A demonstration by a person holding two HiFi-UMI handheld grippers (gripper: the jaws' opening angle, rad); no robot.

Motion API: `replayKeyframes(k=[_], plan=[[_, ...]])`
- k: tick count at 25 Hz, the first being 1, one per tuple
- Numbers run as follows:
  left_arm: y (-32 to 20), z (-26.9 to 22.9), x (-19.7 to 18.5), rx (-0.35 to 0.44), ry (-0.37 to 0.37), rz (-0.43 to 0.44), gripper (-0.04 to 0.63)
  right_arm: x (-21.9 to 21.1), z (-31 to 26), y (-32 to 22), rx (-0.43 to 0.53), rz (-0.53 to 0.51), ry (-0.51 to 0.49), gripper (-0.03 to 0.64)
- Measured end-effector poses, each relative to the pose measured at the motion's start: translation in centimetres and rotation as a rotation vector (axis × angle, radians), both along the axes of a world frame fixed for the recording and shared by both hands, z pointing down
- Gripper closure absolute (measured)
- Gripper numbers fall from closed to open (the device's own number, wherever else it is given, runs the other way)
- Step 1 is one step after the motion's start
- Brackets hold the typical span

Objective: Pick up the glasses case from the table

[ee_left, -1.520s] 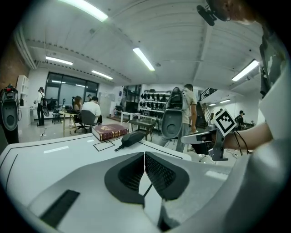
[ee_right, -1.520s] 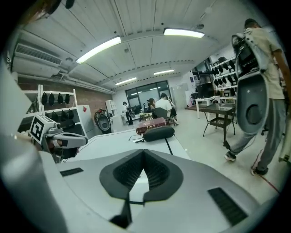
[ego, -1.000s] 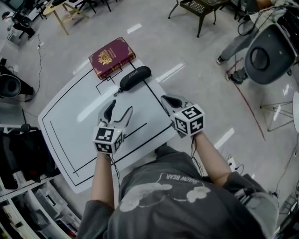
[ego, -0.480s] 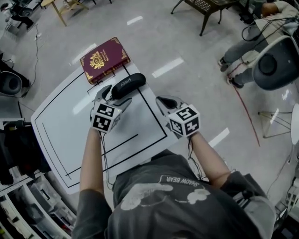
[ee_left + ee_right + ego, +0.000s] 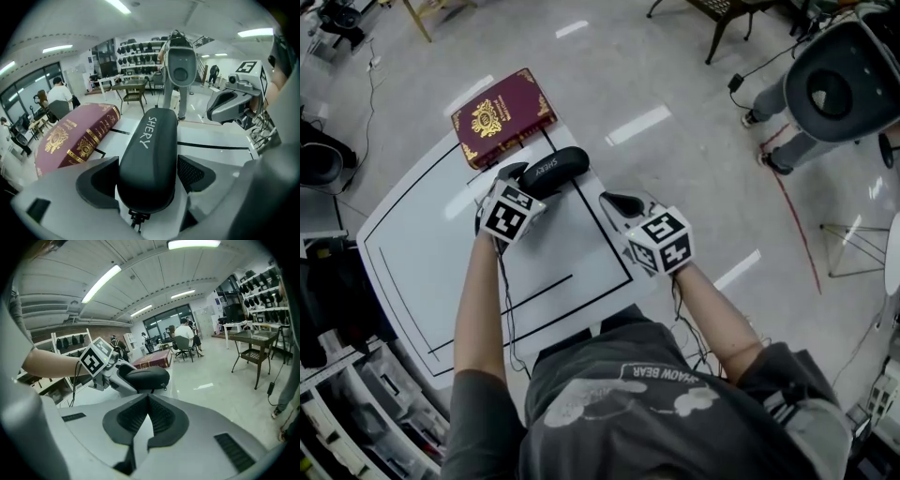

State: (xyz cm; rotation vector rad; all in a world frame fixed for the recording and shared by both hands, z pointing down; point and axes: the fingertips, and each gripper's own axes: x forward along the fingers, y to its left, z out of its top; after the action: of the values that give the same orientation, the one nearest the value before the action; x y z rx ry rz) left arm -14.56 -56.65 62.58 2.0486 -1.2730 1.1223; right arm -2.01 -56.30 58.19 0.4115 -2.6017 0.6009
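— Over at the far right corner of the white table [image 5: 422,244], what is going on with the glasses case [image 5: 555,169]?

— It is lying just beside the red book [image 5: 499,117], on the book's near side, and the left gripper [image 5: 147,180] is taking hold of it. The jaws are pressing against both long sides of the case at its near end; I am seeing no gap on either side.

— Is it coming off the table?

— I am not managing to tell. It is looking level, so I am guessing it is resting on the surface.

— And the right gripper [image 5: 148,418]?

— It is hanging over the near right edge of the table, jaws drawn together, carrying nothing.

— What is worrying you, then?

— The grip is sitting at one end only. Most of the case is sticking out beyond the jaws toward the far side, so on the lift that free end is likely to be sagging or swinging. The shell is smooth and rounded too, so I am thinking it could be squeezing out of the pads if the pressure is light.

— Anything around it?

— The book is lying close on the left, and a tilted lift could be knocking the case against it. The table edge is running right there as well, so a slip is probably sending the case to the floor.
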Motion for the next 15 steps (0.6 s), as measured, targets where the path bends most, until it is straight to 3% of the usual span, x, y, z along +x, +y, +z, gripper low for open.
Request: replayKeyframes(k=[3, 10, 15], plan=[[0.0, -0.1, 0.0, -0.005, 0.022, 0.008, 0.239, 0.0, 0.1, 0.2, -0.004, 0.005, -0.001, 0.617], [0.6, -0.9, 0.1, 0.043, -0.004, -0.012, 0.253, 0.1, -0.6, 0.7, 0.009, 0.012, -0.004, 0.617], [2.0, -2.2, 0.1, 0.090, 0.029, -0.062, 0.259, 0.0, -1.4, 1.5, 0.023, 0.015, -0.004, 0.617]])
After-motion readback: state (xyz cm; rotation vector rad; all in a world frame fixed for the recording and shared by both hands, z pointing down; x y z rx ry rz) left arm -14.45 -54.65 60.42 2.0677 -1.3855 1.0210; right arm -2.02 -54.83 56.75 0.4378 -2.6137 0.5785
